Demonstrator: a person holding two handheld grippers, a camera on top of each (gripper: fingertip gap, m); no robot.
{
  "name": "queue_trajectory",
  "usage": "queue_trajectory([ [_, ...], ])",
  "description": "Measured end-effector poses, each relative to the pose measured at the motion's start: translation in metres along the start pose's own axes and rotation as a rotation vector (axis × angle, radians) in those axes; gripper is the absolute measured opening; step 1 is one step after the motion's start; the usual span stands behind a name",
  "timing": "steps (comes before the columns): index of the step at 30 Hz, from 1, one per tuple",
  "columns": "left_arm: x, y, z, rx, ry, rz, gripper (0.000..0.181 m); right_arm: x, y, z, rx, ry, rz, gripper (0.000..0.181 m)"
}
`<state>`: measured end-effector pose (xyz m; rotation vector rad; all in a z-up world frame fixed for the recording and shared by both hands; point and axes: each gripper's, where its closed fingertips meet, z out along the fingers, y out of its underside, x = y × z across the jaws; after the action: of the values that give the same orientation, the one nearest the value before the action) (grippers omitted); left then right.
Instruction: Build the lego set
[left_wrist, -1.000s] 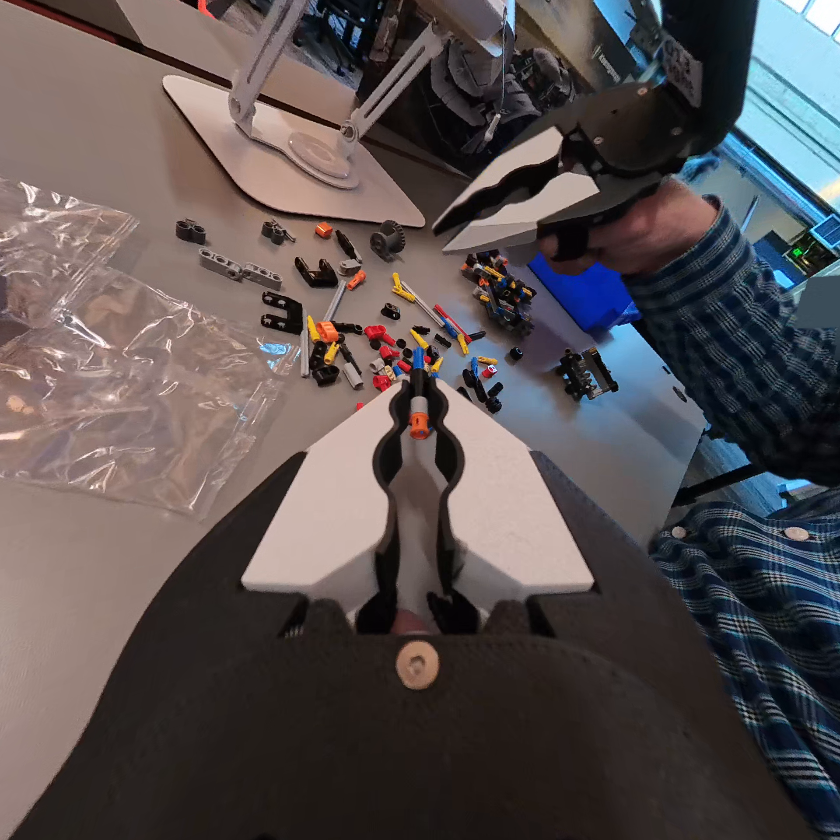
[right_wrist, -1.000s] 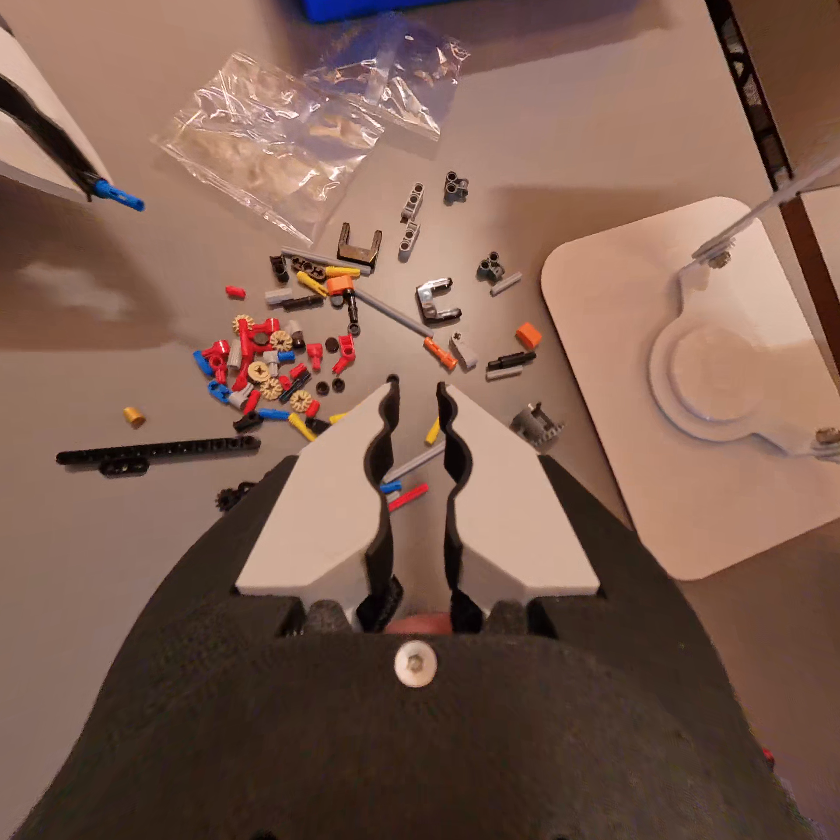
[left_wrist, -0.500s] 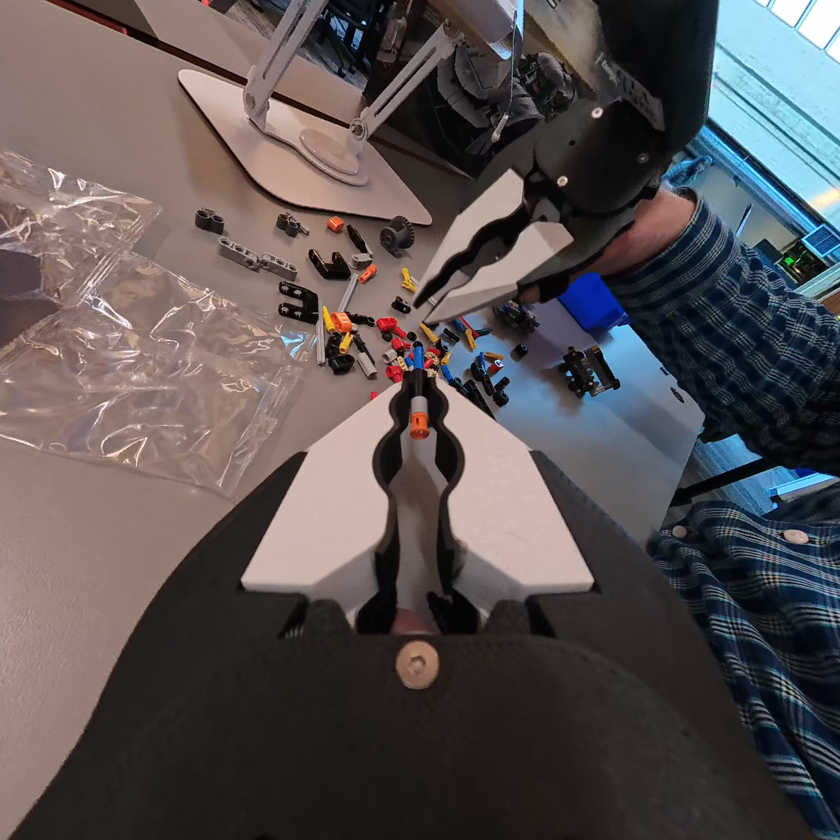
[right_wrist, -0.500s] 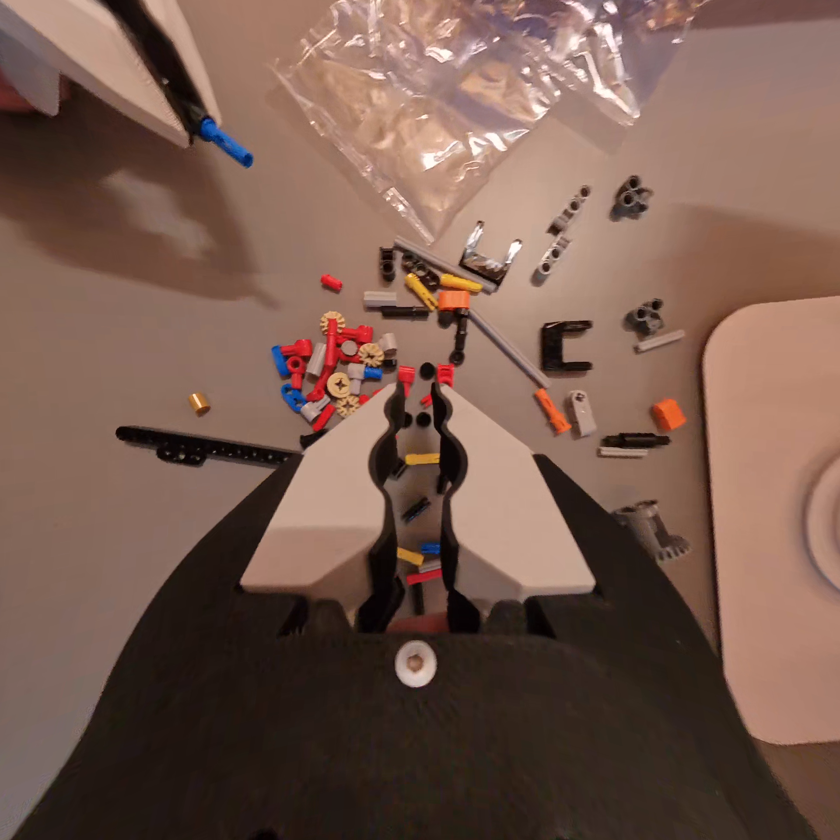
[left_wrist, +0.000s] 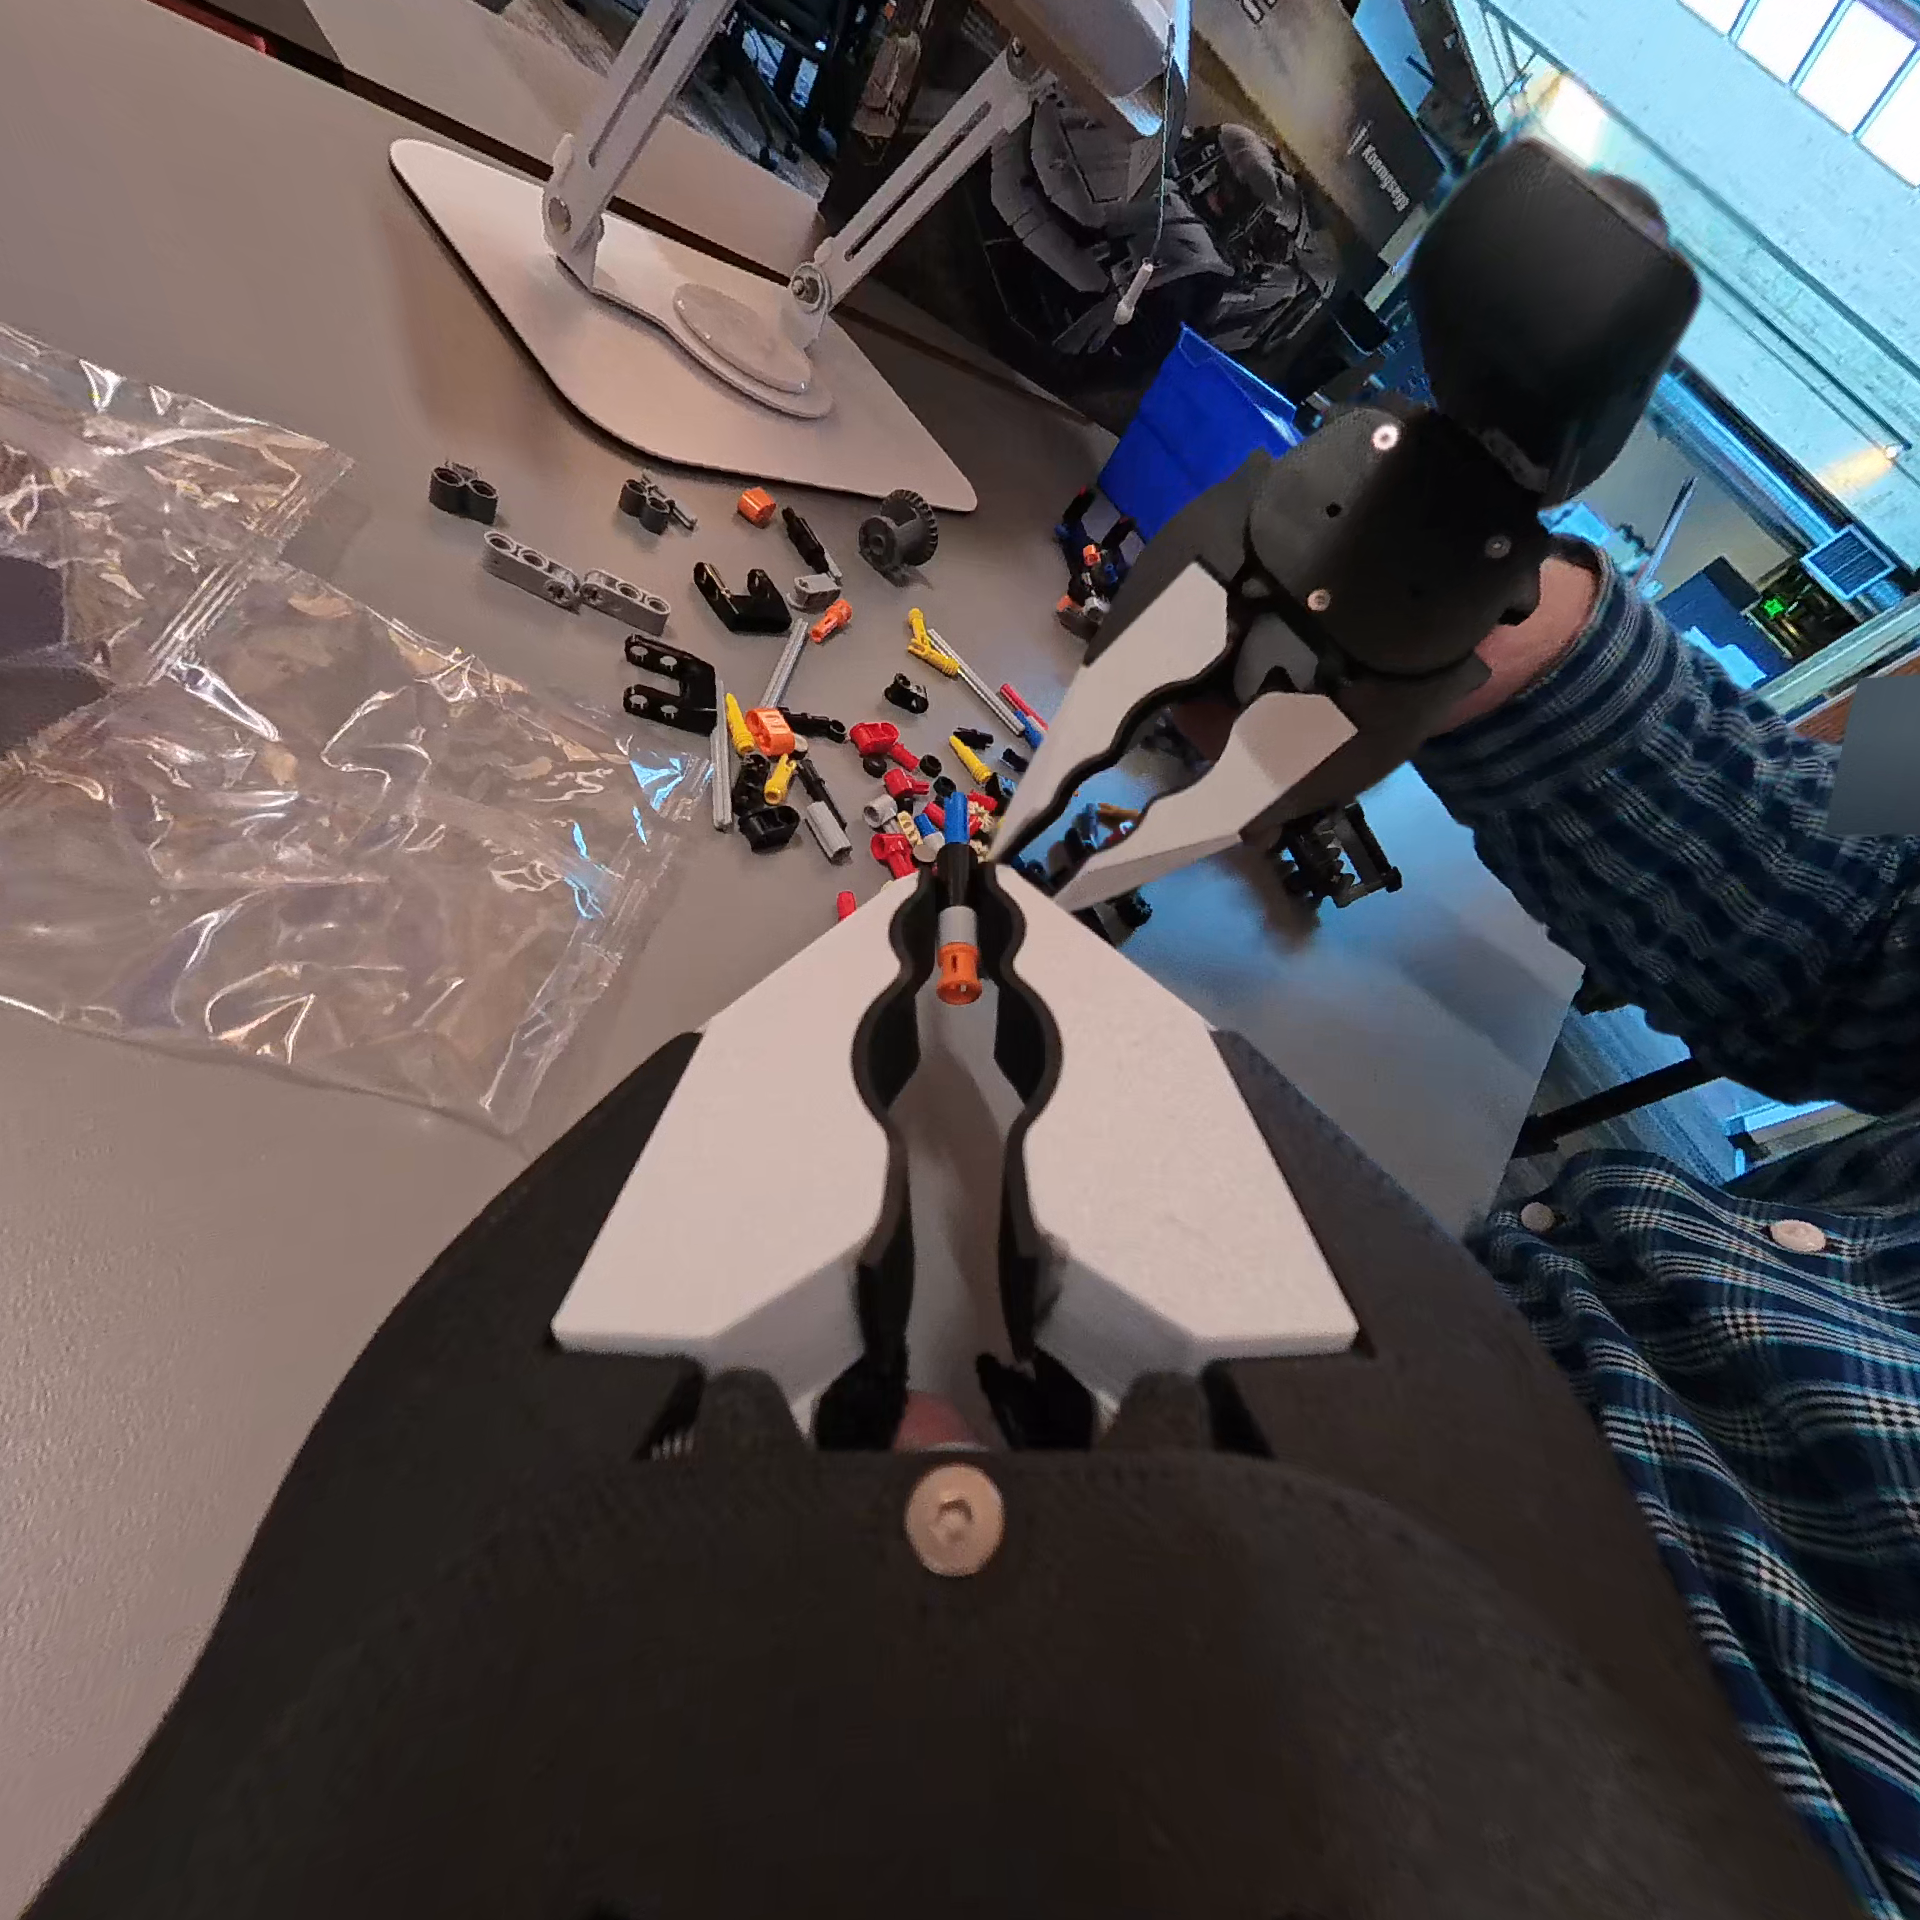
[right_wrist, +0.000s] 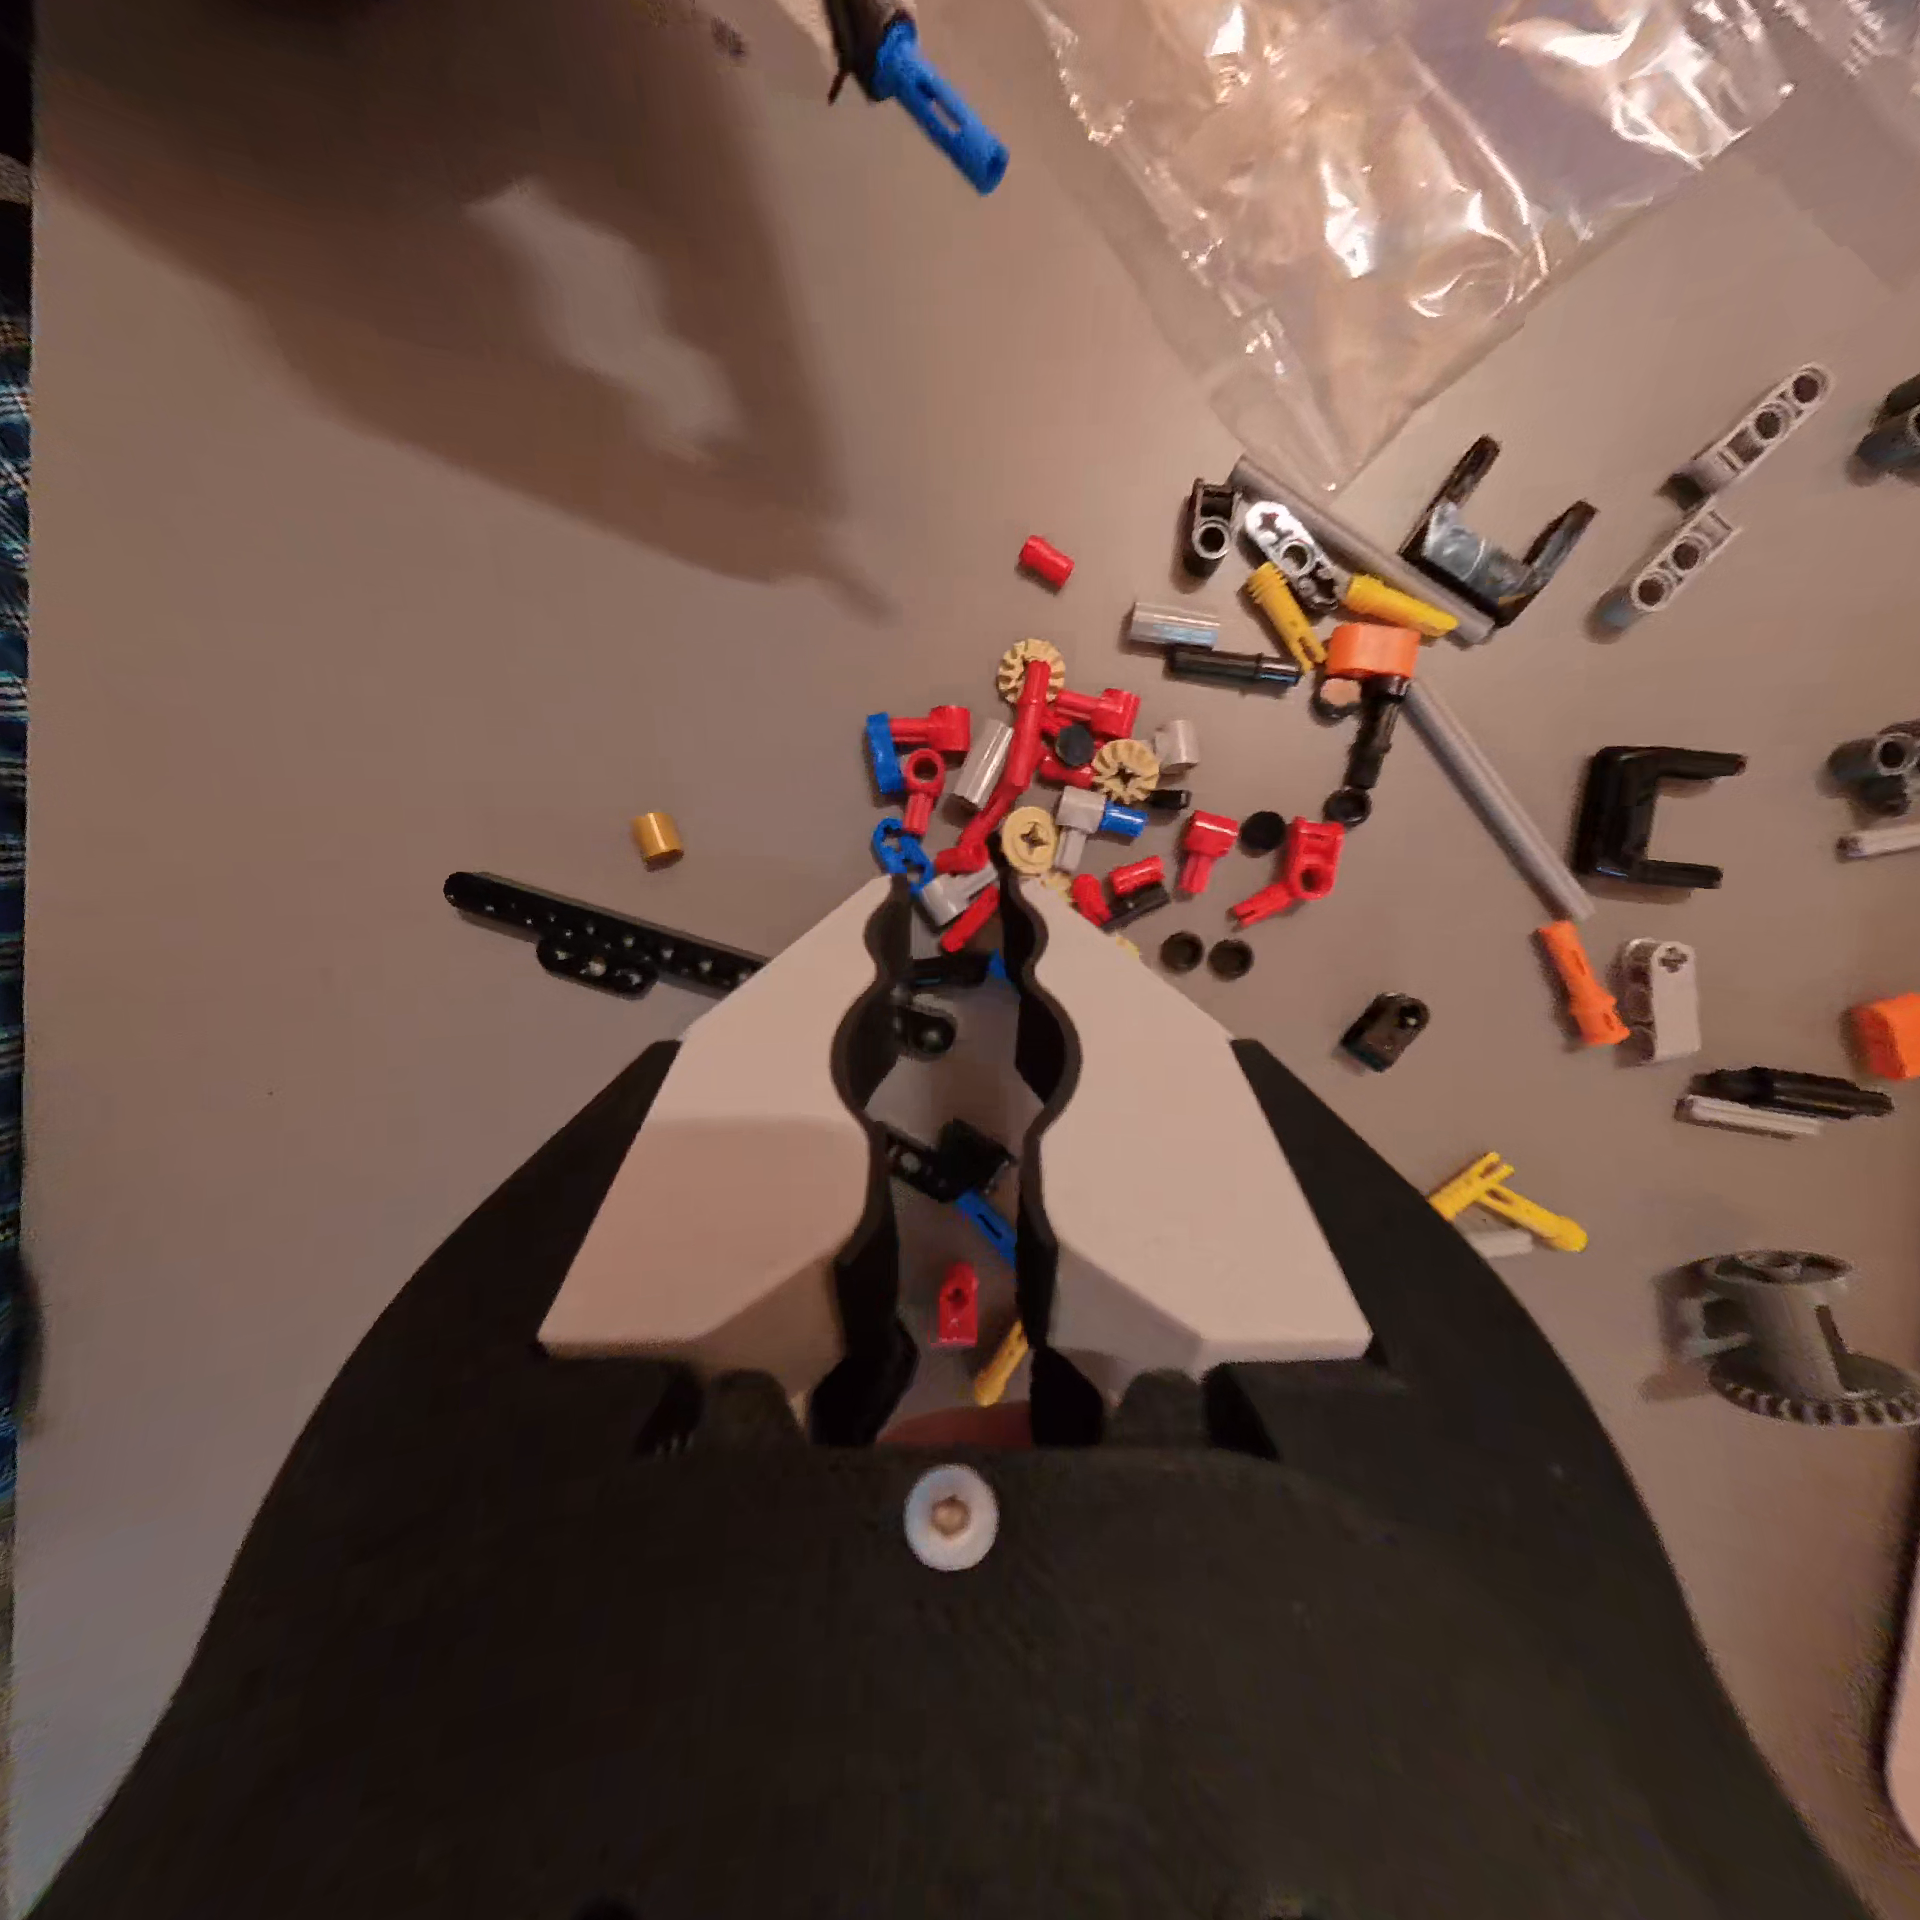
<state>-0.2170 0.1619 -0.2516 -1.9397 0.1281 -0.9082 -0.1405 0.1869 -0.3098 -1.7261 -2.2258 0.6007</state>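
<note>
Holding a small pin assembly (left_wrist: 954, 914) (blue tip, orange end) clamped in my left hand-held gripper (left_wrist: 954, 883), I hover the right hand-held gripper (right_wrist: 945, 899), jaws parted and empty, over loose pieces (right_wrist: 1049, 800) scattered on the counter (right_wrist: 416, 675); most of the build looks undone.
</note>
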Motion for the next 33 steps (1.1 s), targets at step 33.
queue_trajectory([
  [33,-0.004,0.063,-0.026,-0.337,-0.231,0.473,0.005,-0.048,-0.048,0.032,0.099,0.071,-0.020,0.025],
])
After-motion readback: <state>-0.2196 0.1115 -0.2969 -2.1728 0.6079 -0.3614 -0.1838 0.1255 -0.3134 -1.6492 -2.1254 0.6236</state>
